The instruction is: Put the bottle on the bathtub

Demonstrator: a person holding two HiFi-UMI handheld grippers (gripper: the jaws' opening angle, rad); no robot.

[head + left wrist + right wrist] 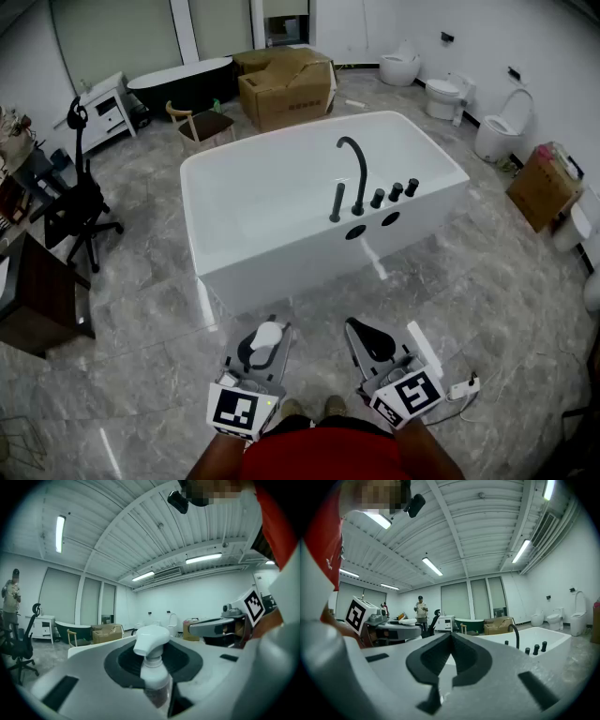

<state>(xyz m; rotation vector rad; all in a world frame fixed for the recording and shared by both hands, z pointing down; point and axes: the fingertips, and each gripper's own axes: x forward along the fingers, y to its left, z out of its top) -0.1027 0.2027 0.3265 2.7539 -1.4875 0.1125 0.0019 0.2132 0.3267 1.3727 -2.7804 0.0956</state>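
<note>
A clear bottle with a white pump cap (151, 641) stands between the dark pads of my left gripper (153, 663), which is shut on it. In the head view the bottle (269, 334) and left gripper (262, 345) hang low over the marble floor, in front of the bathtub's near wall. The white bathtub (309, 251) stands in the middle of the room, with a black curved faucet (355, 171) on its right rim. My right gripper (372, 340) is beside the left one. It is shut with nothing in it, pads touching (451, 662). The bathtub (551, 637) shows ahead to the right.
Cardboard boxes (286, 86) and a wooden chair (202, 123) stand behind the tub, near a black bathtub (178, 81). An office chair (80, 208) and dark desk (37, 291) are at left, toilets (495, 131) at right. A plug strip (464, 386) lies near my right gripper. A person (421, 610) stands far off.
</note>
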